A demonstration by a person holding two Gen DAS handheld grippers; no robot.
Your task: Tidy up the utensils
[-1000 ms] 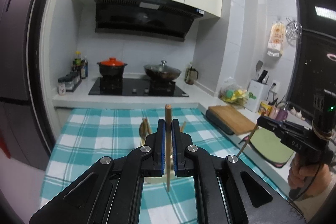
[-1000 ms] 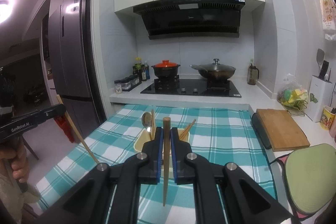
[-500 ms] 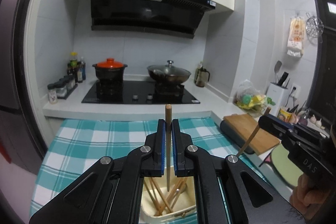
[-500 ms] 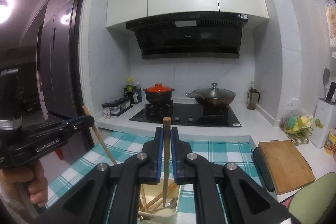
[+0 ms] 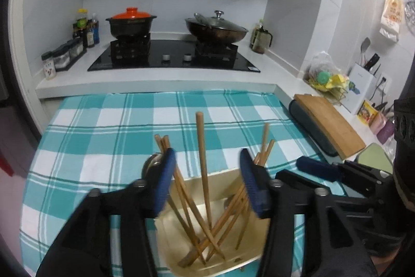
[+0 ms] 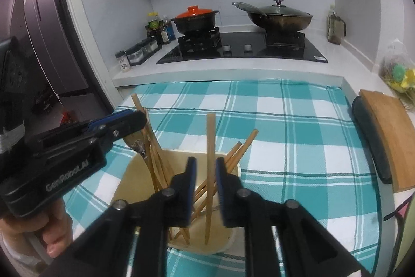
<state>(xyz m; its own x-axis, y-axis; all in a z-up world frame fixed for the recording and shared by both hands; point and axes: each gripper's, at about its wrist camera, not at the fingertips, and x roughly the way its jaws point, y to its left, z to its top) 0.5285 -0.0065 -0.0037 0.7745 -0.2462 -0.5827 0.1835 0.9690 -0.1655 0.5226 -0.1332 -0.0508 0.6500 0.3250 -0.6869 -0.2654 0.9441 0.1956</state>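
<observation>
A cream utensil holder (image 5: 215, 248) (image 6: 135, 175) stands on the teal checked cloth with several wooden chopsticks and a metal spoon (image 5: 150, 165) (image 6: 135, 143) in it. My left gripper (image 5: 206, 181) is wide open just above the holder; one chopstick (image 5: 203, 160) stands free between its jaws, tip down in the holder. My right gripper (image 6: 206, 177) is open above the holder too, and a chopstick (image 6: 210, 157) stands loose in the gap between its jaws. Each gripper shows in the other's view: the right gripper (image 5: 319, 169), the left gripper (image 6: 116, 121).
Behind the cloth (image 5: 124, 126) is a white counter with a black hob (image 5: 171, 59), an orange-lidded pot (image 5: 131, 22) and a lidded wok (image 5: 216, 29). Spice jars (image 5: 64, 56) stand left. A wooden cutting board (image 5: 329, 123) on a dark block lies right.
Both grippers dropped over the holder and opened. The chopsticks they pinched now stand loose in the holder.
</observation>
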